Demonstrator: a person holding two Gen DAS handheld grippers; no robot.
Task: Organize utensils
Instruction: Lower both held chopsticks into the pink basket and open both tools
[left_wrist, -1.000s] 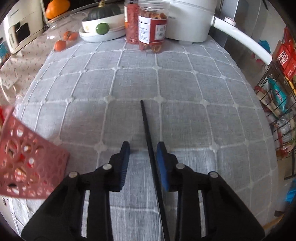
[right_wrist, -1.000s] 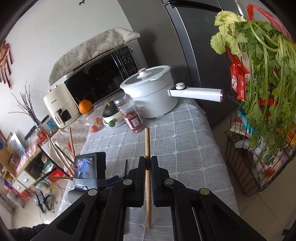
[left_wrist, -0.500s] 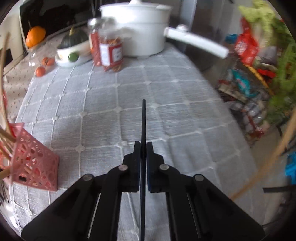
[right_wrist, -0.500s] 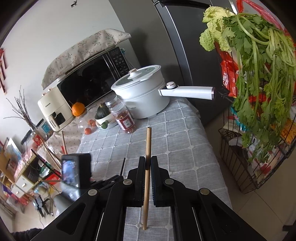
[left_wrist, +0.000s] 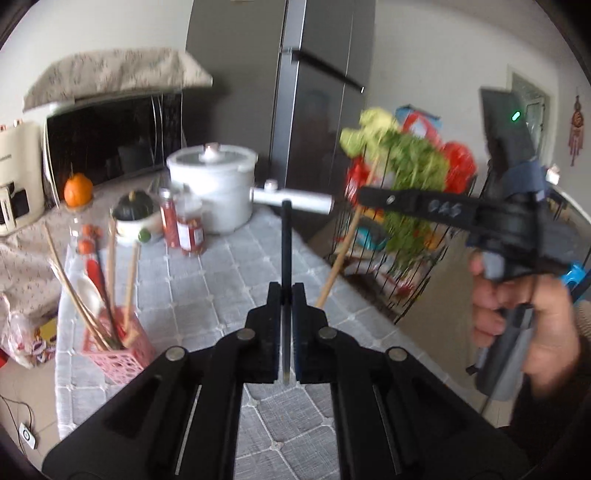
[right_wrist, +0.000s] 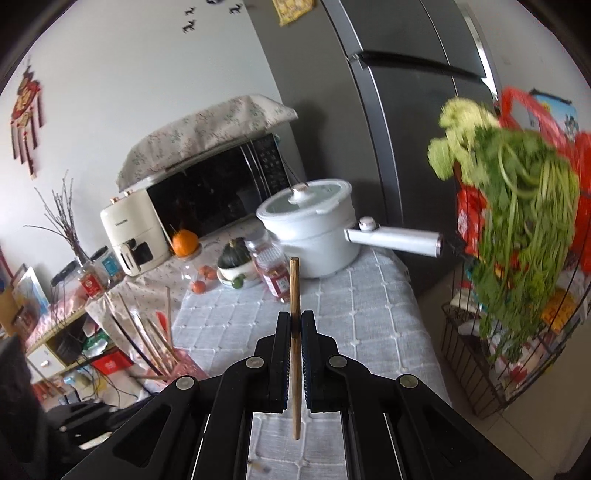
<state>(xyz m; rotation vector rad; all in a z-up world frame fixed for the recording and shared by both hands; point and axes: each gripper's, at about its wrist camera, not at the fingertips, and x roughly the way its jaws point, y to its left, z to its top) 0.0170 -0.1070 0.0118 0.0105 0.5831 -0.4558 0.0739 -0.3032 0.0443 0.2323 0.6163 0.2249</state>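
Chopsticks: I've got the black chopstick (left_wrist: 285, 254) clamped in the left gripper (left_wrist: 285, 295), the wooden chopstick (right_wrist: 294, 332) in the right gripper (right_wrist: 294, 325), both clear of the worktop (left_wrist: 236, 280). Probably bound for the pink basket (left_wrist: 122, 354); view is blurry.

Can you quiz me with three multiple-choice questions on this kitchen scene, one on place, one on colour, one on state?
1. Where is the pink basket?
A. at the cloth's left edge
B. on the fridge
C. inside the pot

2. What colour is the chopstick in the left tool?
A. white
B. black
C. red

3. How is the right tool?
A. wide open, empty
B. shut on a spoon
C. shut on a wooden chopstick

Answers: 1 A, the basket stands by the cloth's left edge. 2 B, the clamped stick is black. 3 C, the pads pinch the brown stick.
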